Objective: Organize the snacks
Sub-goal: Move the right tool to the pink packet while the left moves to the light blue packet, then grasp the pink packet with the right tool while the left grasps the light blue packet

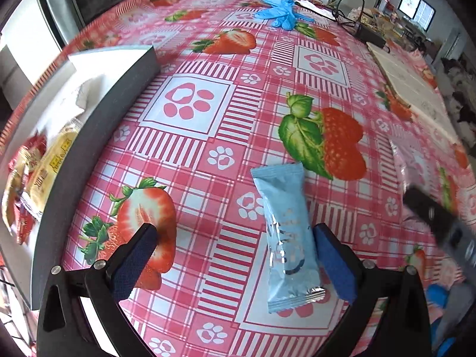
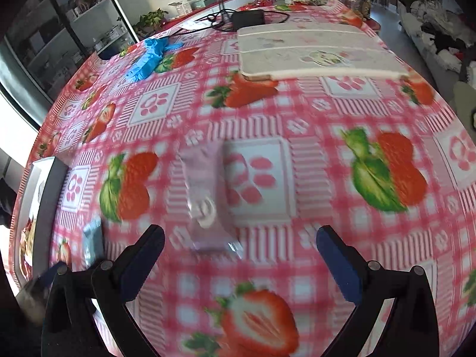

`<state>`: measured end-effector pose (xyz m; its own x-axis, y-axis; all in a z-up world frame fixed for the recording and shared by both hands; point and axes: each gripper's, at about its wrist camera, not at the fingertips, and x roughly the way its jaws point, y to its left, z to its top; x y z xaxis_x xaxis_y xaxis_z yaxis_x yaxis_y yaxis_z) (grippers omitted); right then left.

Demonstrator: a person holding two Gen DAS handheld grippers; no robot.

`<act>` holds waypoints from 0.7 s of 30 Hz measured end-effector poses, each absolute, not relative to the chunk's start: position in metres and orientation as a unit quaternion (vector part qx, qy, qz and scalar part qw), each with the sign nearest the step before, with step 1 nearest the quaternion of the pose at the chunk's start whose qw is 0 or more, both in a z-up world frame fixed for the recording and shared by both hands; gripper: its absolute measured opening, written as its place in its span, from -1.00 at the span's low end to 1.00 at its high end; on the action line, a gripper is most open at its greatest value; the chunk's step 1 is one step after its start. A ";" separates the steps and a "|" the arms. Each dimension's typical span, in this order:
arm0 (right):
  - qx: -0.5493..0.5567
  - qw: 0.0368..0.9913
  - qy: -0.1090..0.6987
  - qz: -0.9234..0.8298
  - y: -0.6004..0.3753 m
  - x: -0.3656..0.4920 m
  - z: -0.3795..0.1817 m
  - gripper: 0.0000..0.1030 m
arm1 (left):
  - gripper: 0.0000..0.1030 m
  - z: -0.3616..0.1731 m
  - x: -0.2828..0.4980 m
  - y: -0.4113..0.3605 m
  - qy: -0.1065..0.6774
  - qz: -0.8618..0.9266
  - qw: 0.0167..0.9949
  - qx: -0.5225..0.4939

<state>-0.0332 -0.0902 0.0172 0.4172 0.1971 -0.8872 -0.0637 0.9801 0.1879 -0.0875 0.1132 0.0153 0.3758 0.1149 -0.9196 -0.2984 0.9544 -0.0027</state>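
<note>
A light blue snack packet lies on the strawberry tablecloth, close to the right finger of my left gripper, which is open and empty above it. A grey-walled white box at the left holds yellow and red snack packets. My right gripper is open and empty over a pale pink snack packet, which lies on the cloth between and ahead of its fingers. The blue packet and the box also show at the left of the right wrist view, which is blurred.
Blue gloves lie at the far side of the table. A white board lies at the far right, with a black device and cables behind it. The right gripper's body shows blurred at the right of the left wrist view.
</note>
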 end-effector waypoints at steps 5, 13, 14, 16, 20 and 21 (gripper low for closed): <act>-0.012 0.846 0.529 0.062 -0.068 -0.018 0.014 0.61 | 1.00 0.016 -0.079 0.106 0.523 0.106 0.843 -0.063; -0.031 0.851 0.519 0.077 -0.063 -0.027 0.020 -0.34 | 0.42 0.022 -0.083 0.104 0.511 0.069 0.855 -0.046; -0.032 0.850 0.520 0.078 -0.063 -0.031 0.020 -0.34 | 0.16 0.023 -0.084 0.101 0.510 0.058 0.857 -0.038; -0.036 0.848 0.522 0.083 -0.064 -0.040 0.021 -0.34 | -0.23 0.025 -0.090 0.097 0.508 0.036 0.860 -0.021; -0.050 0.849 0.520 0.084 -0.066 -0.069 0.020 -0.34 | -0.43 0.026 -0.112 0.094 0.500 0.016 0.866 0.004; -0.049 0.849 0.520 0.085 -0.067 -0.075 0.020 -0.34 | -0.43 0.026 -0.118 0.094 0.499 0.014 0.866 0.006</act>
